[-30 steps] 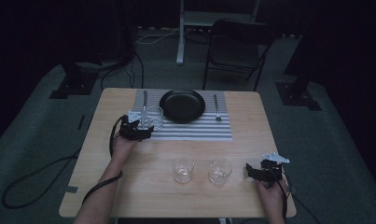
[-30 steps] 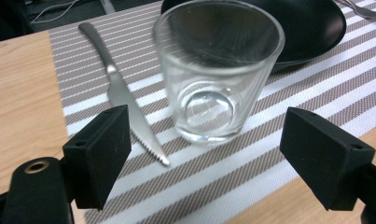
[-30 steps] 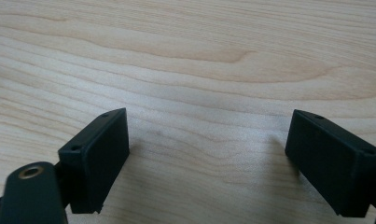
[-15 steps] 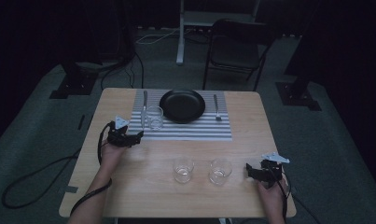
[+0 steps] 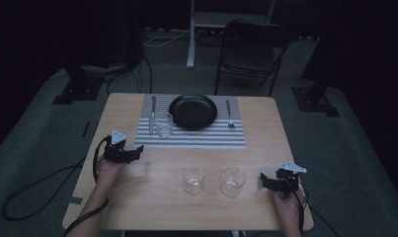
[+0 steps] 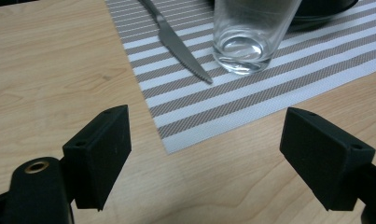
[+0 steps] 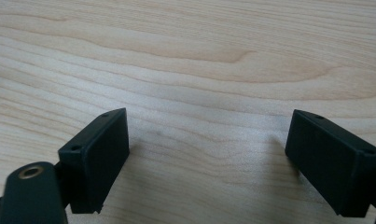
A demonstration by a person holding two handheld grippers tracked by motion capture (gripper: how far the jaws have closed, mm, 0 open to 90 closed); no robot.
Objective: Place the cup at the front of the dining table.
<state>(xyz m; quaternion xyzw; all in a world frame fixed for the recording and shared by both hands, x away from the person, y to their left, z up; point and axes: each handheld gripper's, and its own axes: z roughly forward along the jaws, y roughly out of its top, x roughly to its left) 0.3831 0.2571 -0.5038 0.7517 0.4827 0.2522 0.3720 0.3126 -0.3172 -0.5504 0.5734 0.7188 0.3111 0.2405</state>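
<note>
A striped placemat (image 5: pixel 206 139) at the table's far side carries a black plate (image 5: pixel 193 111), a knife (image 5: pixel 153 113), a fork (image 5: pixel 228 113) and a clear glass (image 5: pixel 163 124). Two more clear glasses (image 5: pixel 194 179) (image 5: pixel 233 181) stand on bare wood near the front. My left gripper (image 5: pixel 137 149) rests open at the mat's left front corner; in the left gripper view the glass (image 6: pixel 248 35) and knife (image 6: pixel 178 44) lie ahead of its jaws. My right gripper (image 5: pixel 262 181) stands open by the front right edge, right of the second glass, over bare wood (image 7: pixel 199 70).
The wooden table (image 5: pixel 127 197) stands on a dark carpet. A folding chair (image 5: pixel 248 54) and a desk leg (image 5: pixel 190 34) are behind the table. Cables (image 5: pixel 33 192) trail on the floor at the left. Dark stand bases (image 5: pixel 70 91) (image 5: pixel 315 98) flank the table.
My left gripper has let go of the glass on the mat and drawn back toward the front left, leaving the glass standing. The right gripper has stayed put.
</note>
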